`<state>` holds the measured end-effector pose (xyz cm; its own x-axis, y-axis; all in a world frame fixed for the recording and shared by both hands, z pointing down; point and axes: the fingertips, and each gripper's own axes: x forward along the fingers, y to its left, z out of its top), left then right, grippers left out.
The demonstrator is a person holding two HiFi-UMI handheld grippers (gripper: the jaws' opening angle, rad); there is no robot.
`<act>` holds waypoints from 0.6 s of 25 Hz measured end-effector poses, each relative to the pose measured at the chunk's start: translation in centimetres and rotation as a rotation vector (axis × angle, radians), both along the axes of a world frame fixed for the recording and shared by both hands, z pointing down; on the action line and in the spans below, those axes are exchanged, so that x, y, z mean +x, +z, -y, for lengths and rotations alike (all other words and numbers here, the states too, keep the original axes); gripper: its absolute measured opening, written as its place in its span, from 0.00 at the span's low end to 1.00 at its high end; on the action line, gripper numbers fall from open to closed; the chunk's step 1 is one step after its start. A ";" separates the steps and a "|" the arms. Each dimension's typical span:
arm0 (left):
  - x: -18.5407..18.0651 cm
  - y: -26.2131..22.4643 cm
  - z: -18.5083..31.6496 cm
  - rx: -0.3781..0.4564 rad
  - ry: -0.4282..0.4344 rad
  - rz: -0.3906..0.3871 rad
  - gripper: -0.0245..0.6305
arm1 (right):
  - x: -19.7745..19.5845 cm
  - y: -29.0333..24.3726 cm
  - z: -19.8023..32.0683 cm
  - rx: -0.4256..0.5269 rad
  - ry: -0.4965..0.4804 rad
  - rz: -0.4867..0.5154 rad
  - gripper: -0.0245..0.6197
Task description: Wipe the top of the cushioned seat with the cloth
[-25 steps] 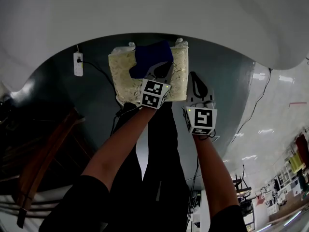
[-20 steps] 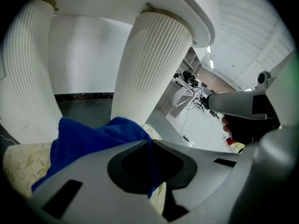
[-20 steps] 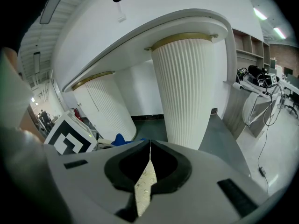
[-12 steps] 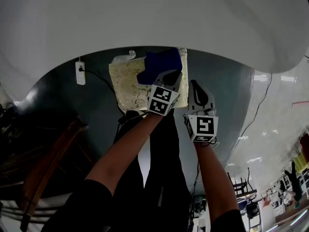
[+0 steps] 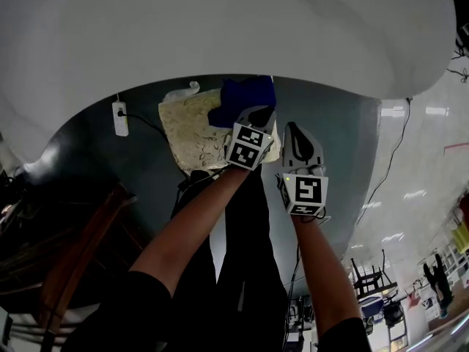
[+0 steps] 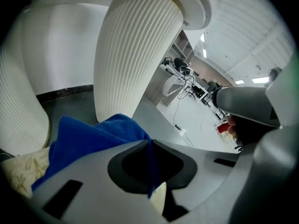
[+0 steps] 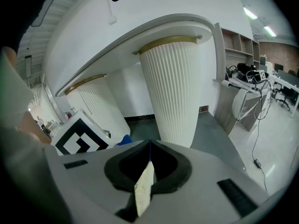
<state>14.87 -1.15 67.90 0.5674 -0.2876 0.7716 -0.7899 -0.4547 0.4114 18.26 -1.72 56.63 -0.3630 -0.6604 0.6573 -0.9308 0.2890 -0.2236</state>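
The cushioned seat (image 5: 192, 127) is cream with a leafy pattern and lies below me in the head view. A blue cloth (image 5: 243, 96) rests on its far right corner. My left gripper (image 5: 253, 117) is shut on the cloth and presses it onto the cushion. In the left gripper view the cloth (image 6: 93, 136) bunches out to the left of the shut jaws (image 6: 150, 146), with the cushion (image 6: 21, 178) under it. My right gripper (image 5: 299, 139) hovers just right of the seat, jaws (image 7: 150, 157) shut with nothing held; the left gripper's marker cube (image 7: 81, 136) shows beside it.
A white round tabletop (image 5: 220, 28) spreads over the far side, on ribbed white pillars (image 7: 175, 85). A power strip (image 5: 119, 108) with a black cable lies on the dark floor at left. A wooden chair (image 5: 66, 248) stands at near left. My legs are under the seat's near edge.
The left gripper has dragged the blue cloth rightward across the cushion to its far right corner. The right gripper has stayed beside the seat, still shut.
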 end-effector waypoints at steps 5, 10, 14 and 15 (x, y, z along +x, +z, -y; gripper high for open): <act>0.7 0.8 0.0 -0.047 0.024 0.025 0.09 | 2.1 0.1 -0.1 -0.017 0.049 -0.021 0.10; 1.5 1.2 -0.7 -0.102 0.079 -0.001 0.09 | 3.5 -1.1 -0.5 -0.002 0.019 -0.053 0.10; 0.6 -0.6 -0.3 -0.090 0.077 -0.058 0.09 | 3.4 -2.7 -0.6 0.050 -0.061 -0.110 0.10; -0.1 -1.7 -0.2 -0.061 0.061 -0.084 0.09 | 2.9 -3.3 -0.8 0.061 -0.088 -0.116 0.10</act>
